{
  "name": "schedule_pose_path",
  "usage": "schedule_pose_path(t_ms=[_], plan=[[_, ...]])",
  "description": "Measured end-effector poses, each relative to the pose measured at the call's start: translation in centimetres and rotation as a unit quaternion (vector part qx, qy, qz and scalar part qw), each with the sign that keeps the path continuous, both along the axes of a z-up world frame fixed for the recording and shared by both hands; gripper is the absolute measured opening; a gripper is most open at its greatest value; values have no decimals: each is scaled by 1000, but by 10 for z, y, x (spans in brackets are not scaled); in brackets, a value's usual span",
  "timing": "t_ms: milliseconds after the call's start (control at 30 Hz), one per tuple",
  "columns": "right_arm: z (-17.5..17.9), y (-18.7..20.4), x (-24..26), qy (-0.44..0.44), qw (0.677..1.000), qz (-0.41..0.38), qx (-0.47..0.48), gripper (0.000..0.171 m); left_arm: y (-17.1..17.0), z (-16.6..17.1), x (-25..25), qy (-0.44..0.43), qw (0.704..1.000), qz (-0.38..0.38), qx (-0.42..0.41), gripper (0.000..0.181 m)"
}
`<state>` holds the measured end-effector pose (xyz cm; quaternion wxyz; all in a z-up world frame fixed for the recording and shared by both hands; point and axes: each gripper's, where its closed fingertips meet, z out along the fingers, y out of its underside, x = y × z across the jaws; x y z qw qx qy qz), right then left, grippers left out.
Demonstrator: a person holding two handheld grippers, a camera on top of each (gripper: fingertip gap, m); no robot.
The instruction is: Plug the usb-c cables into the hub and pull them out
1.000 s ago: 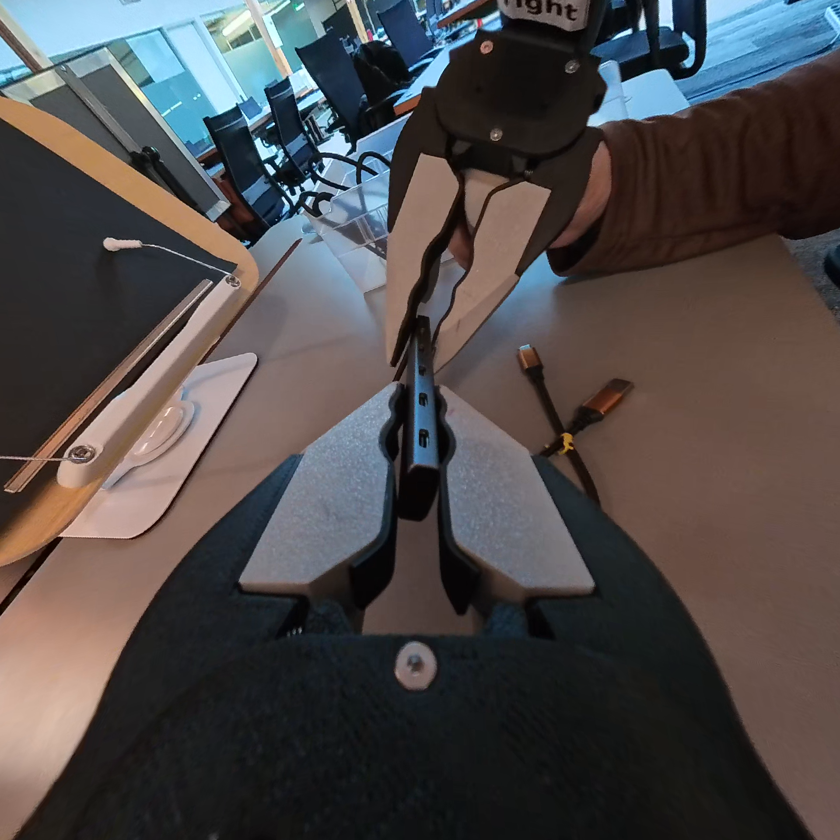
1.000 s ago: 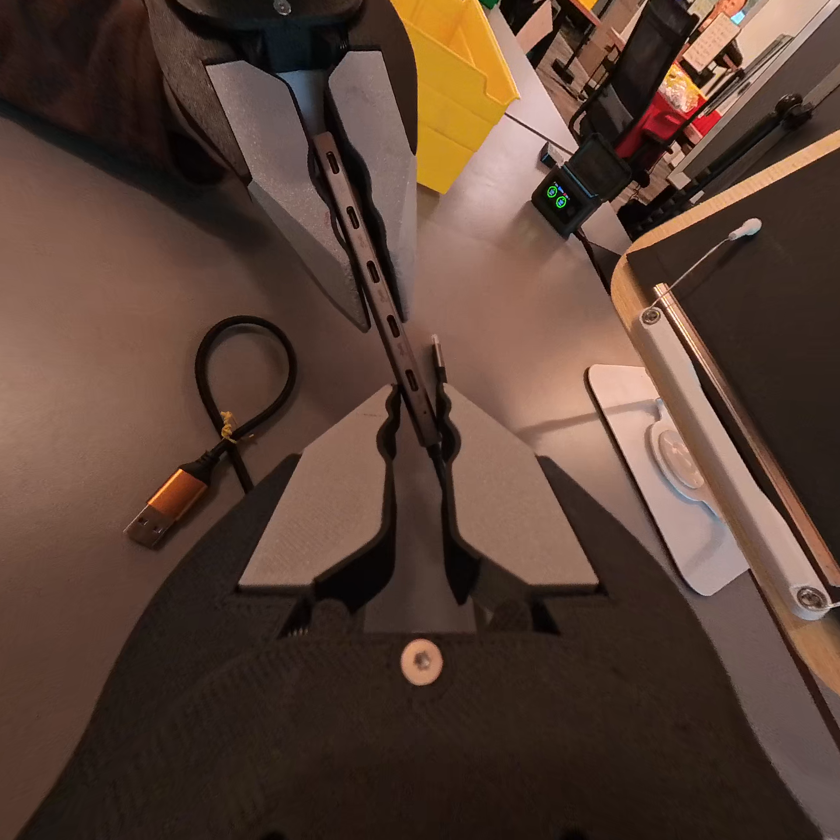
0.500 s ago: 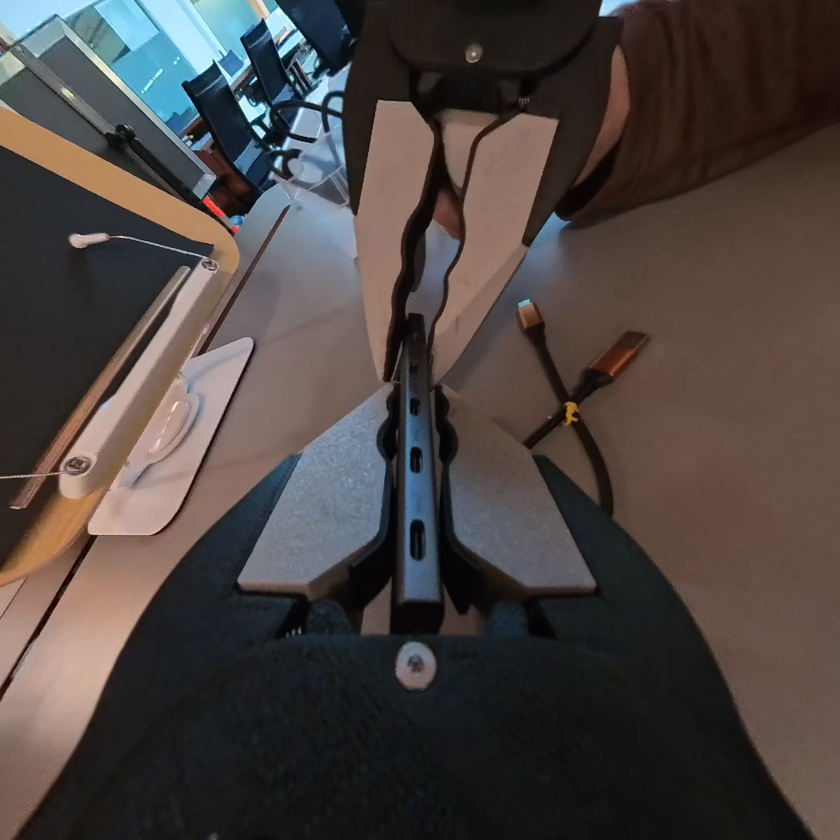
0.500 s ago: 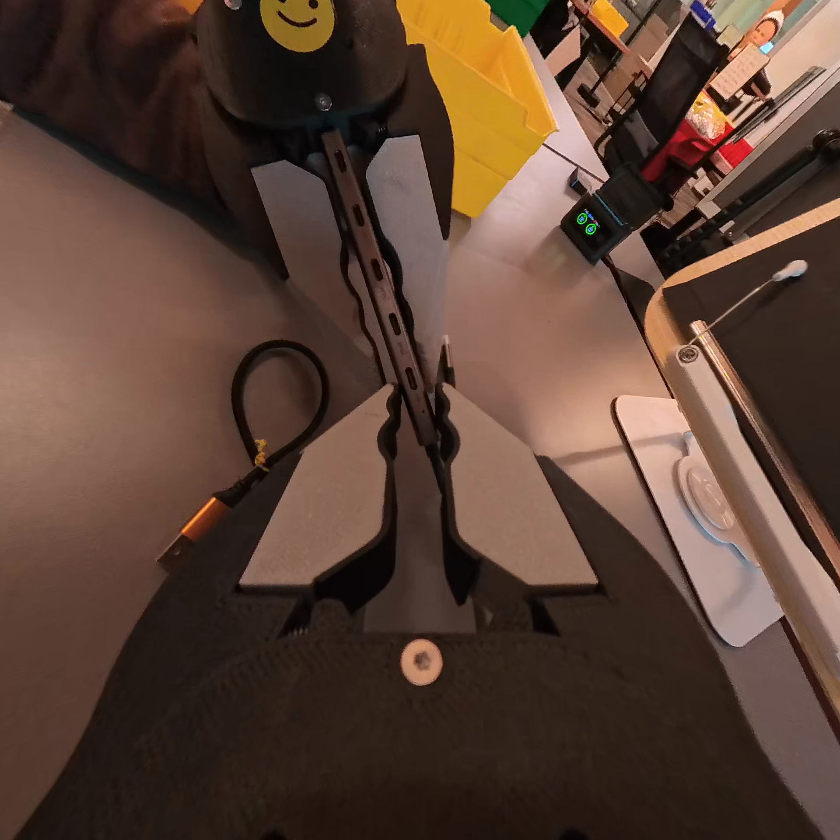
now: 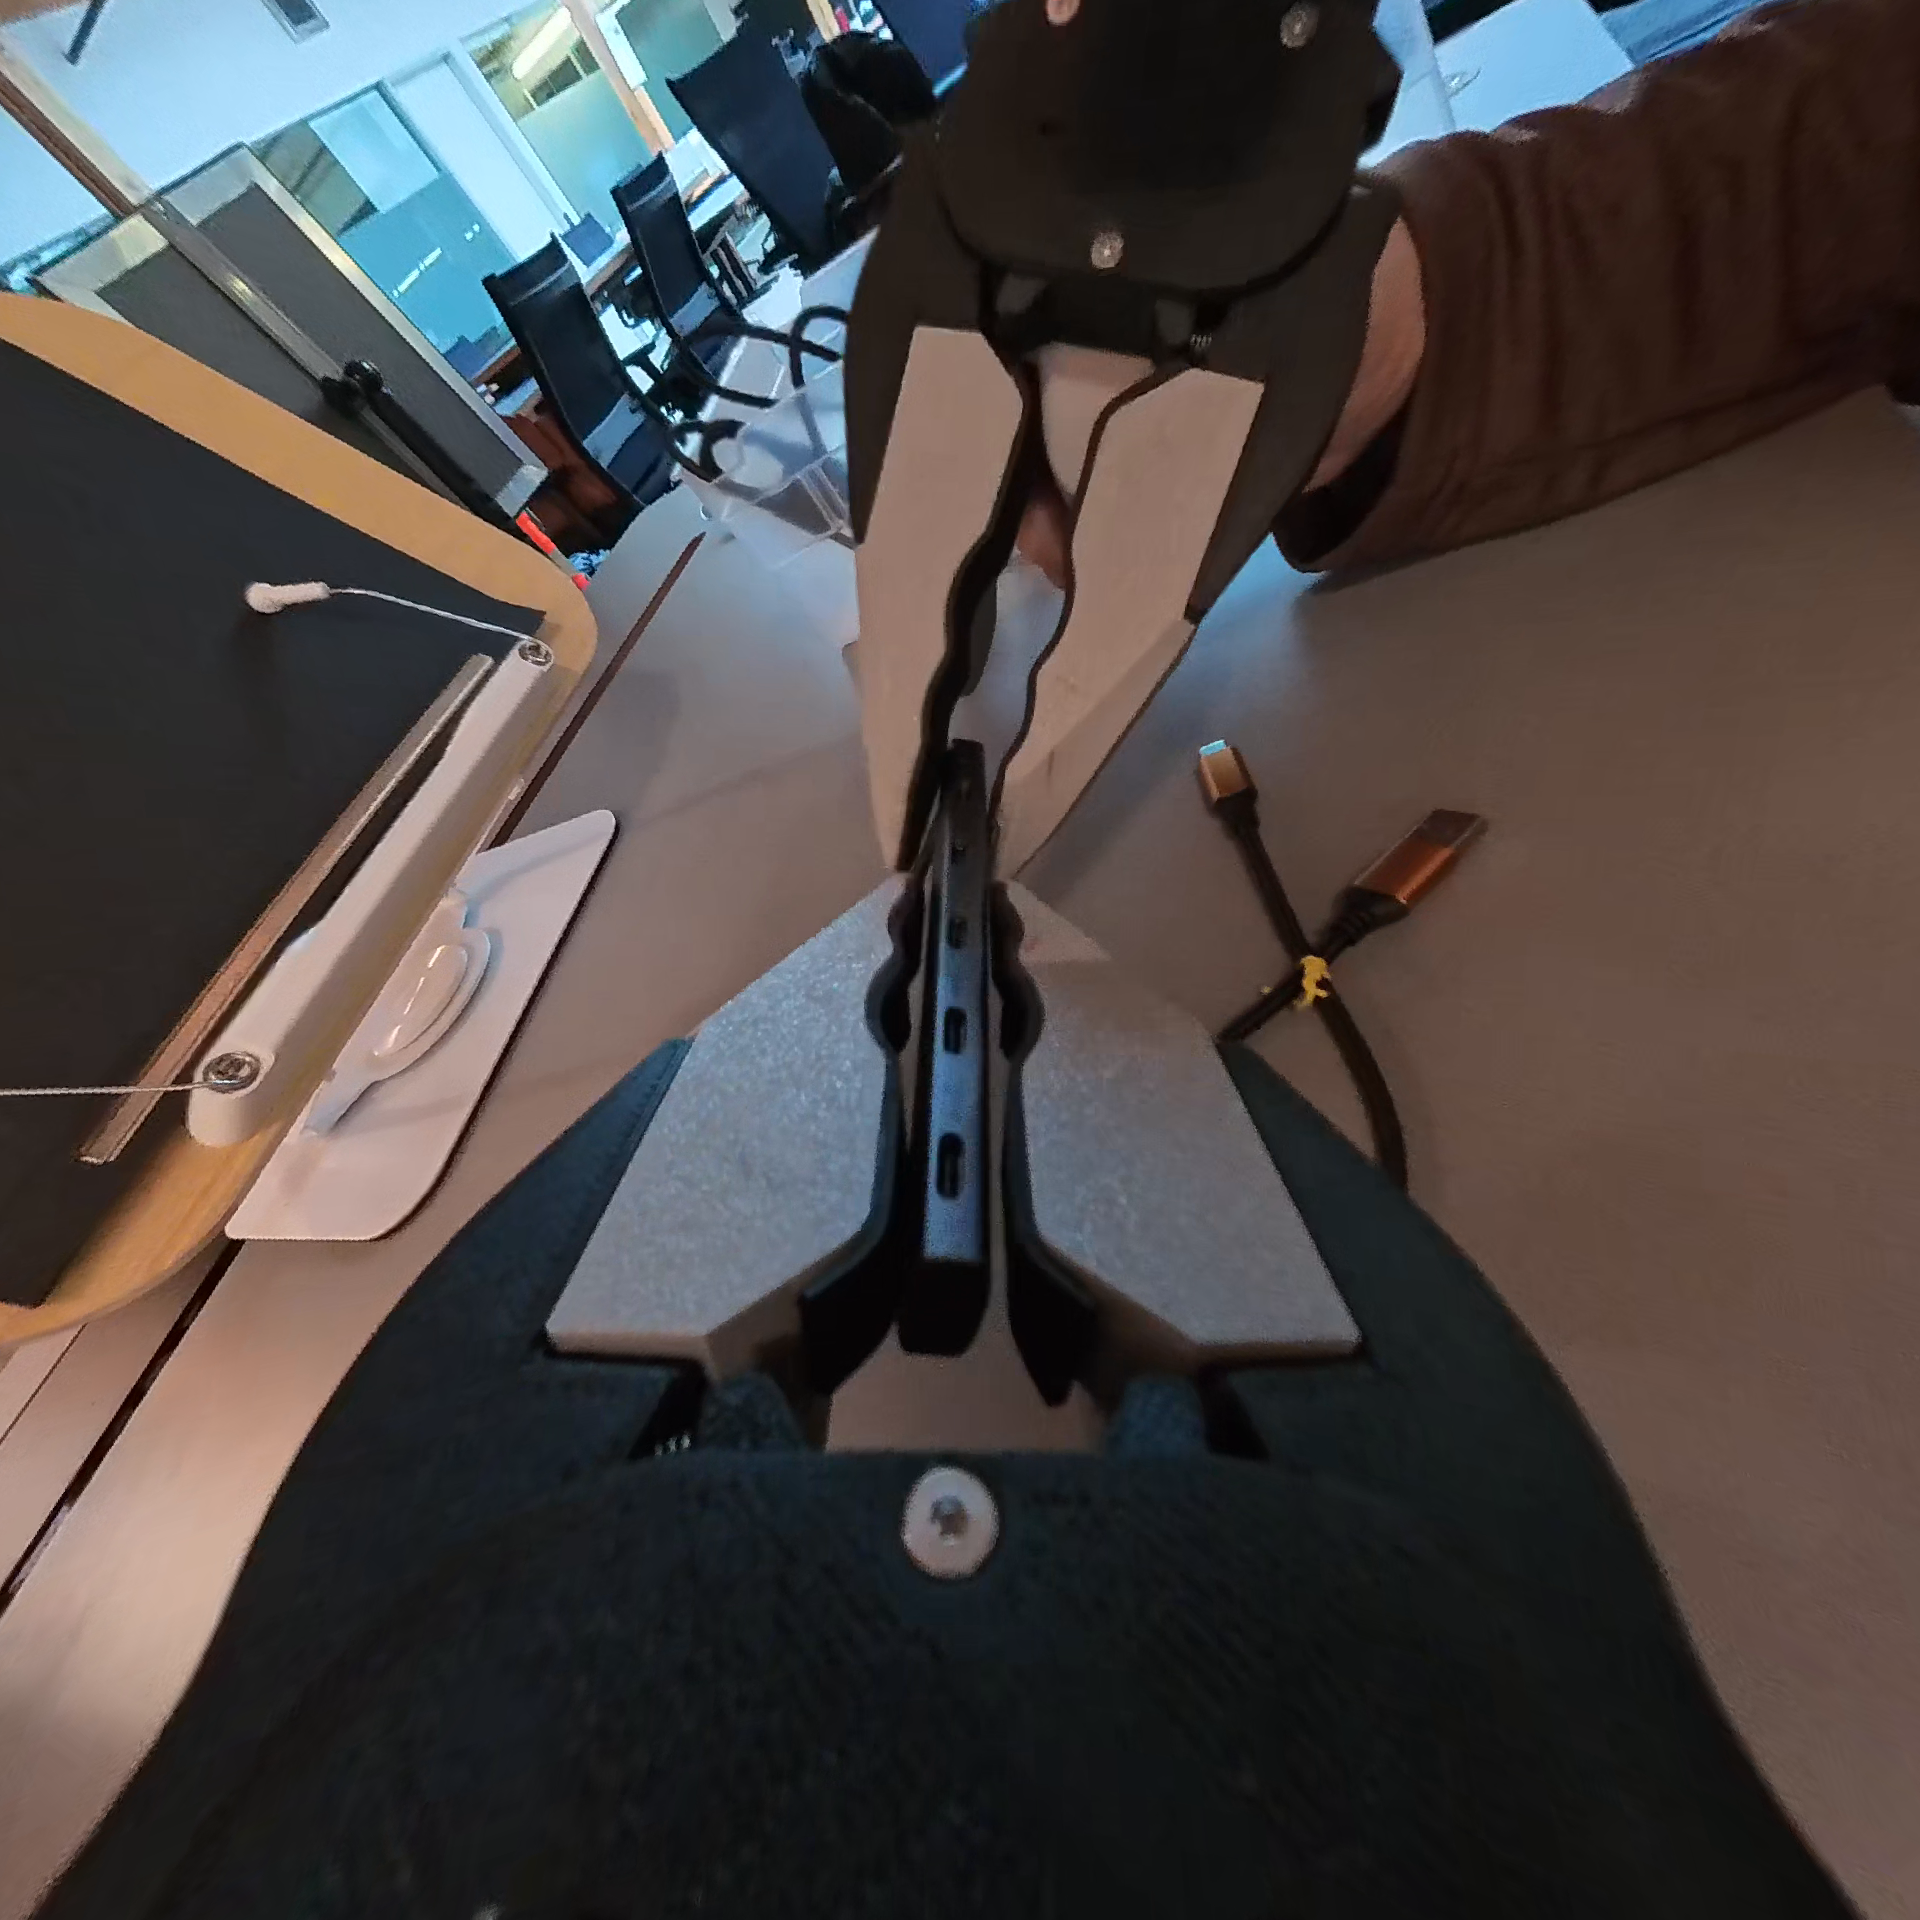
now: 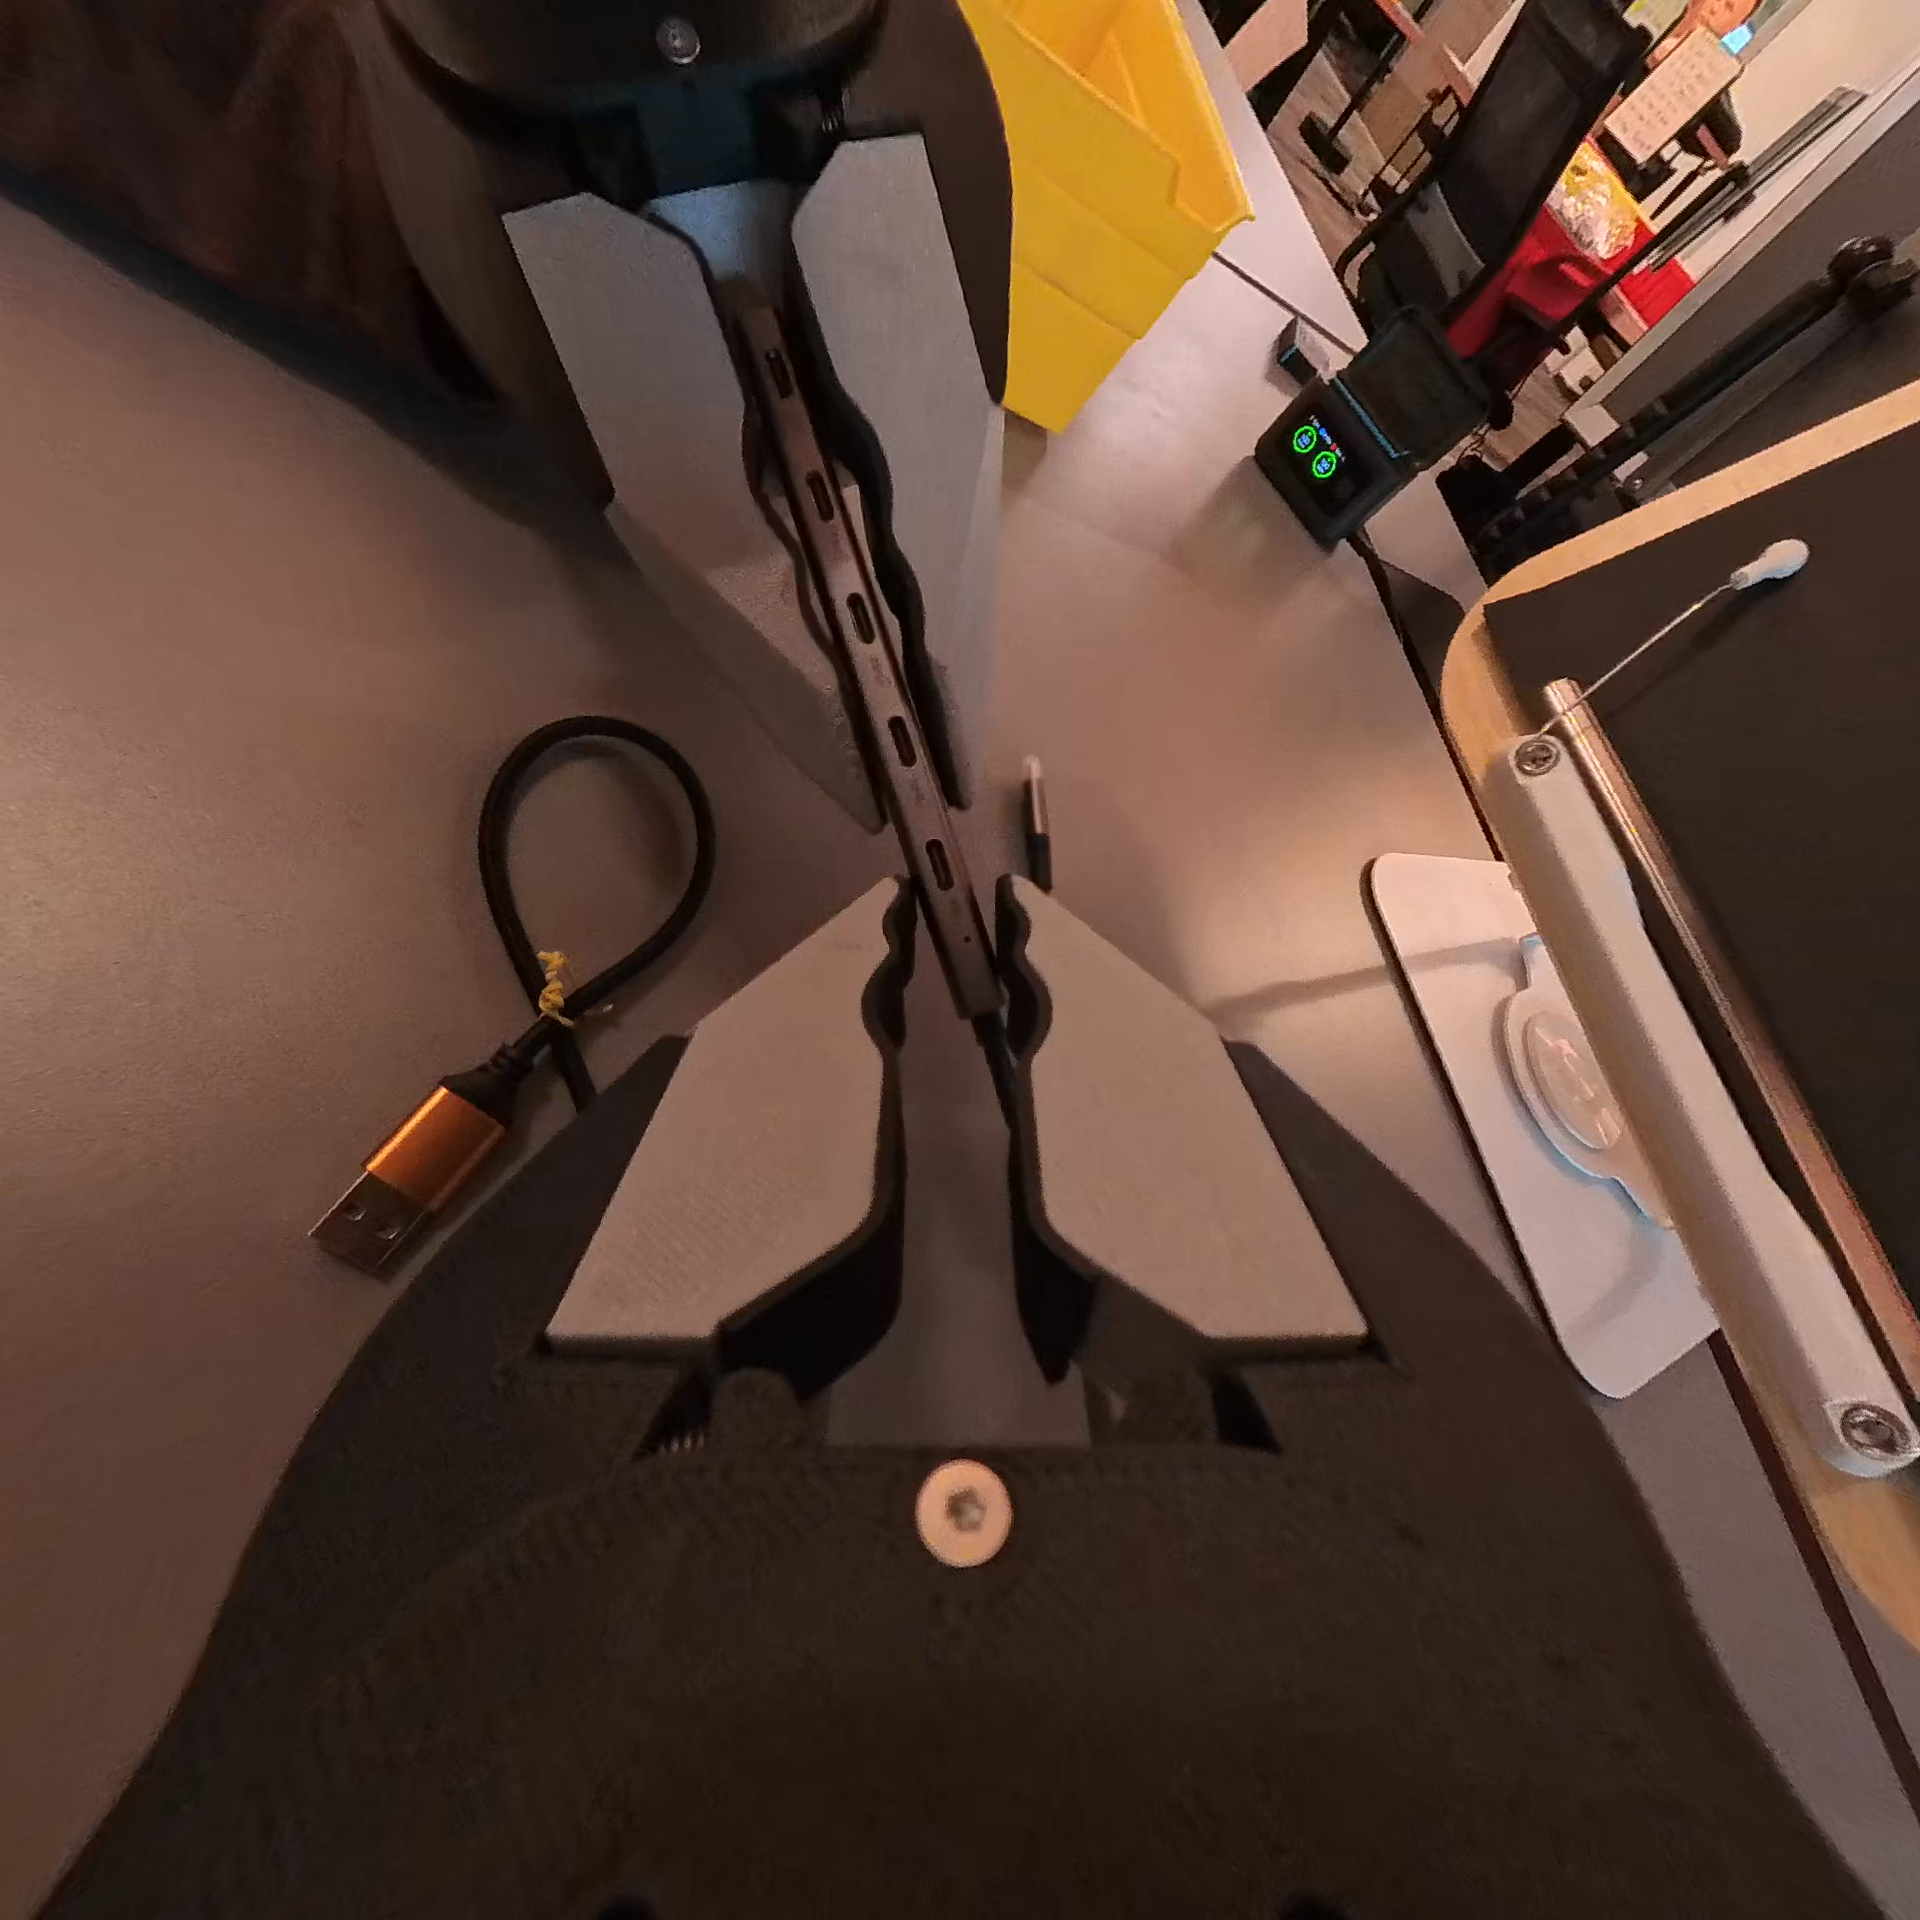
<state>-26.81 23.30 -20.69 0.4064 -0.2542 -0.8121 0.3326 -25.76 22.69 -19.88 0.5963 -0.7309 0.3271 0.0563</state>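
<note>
A slim dark hub point(image 5: 951, 1091) with a row of USB-C ports on its upper edge is held level above the grey table point(image 5: 1558, 1143). My left gripper point(image 5: 954, 899) is shut on it, with most of its length between the fingers. My right gripper point(image 6: 951, 883) faces the left one, tips almost touching, and is shut on the hub's point(image 6: 878, 644) far end, where its own lead leaves. No cable is in a port. A black braided cable point(image 6: 592, 831) lies looped on the table, with a copper USB-A plug point(image 5: 1413, 862) and a USB-C plug point(image 5: 1226, 774). Another small USB-C plug point(image 6: 1034, 821) lies by my right fingertip.
A wood-edged black board point(image 5: 208, 727) with a white bracket on a white plate point(image 5: 416, 1039) borders one side of the table. Yellow bins point(image 6: 1091, 208) and a small black device with green lights point(image 6: 1340, 447) stand behind. A clear box point(image 5: 790, 488) and office chairs are farther off. The USB-C plug point(image 5: 1226, 774) is about 10 centimeters from my right fingertips.
The hub slid deeper between my left fingers, then came back out a little. It kept its place in my right gripper. The two grippers stay tip to tip.
</note>
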Motion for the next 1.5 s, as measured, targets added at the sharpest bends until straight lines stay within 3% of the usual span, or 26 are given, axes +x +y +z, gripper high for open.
schedule_pose_path(t_ms=[333, 467, 567, 767, 833, 1167, 1333, 1500], plan=[[8, -5, 3, 15, 999, 20, -22, 11, -2, 3, 0, -2, 1000, -5, 3, 8], [7, 1, -1, 10, 1000, 2, -28, 13, 0, 0, -4, 37, 999, 19, -9, 7], [9, 9, -2, 10, 999, -17, -38, 23, 0, -3, -13, 40, 998, 34, -20, 7], [3, 6, -2, 7, 1000, -15, -14, 20, -3, 7, -7, 8, 1000, 16, -4, 7], [0, 6, -2, 1, 1000, -15, -6, 12, -3, 3, -4, 12, 1000, 8, -10, 7], [-4, 8, -2, 17, 999, -8, 31, 9, 3, -20, -21, -19, 996, 34, -75, 12], [3, 11, -2, 24, 1000, -13, 7, 12, 0, -16, -19, 39, 998, 36, -45, 6], [1, 15, -4, 20, 999, -26, 11, 12, 4, -18, -20, 29, 997, 49, -53, 7]])
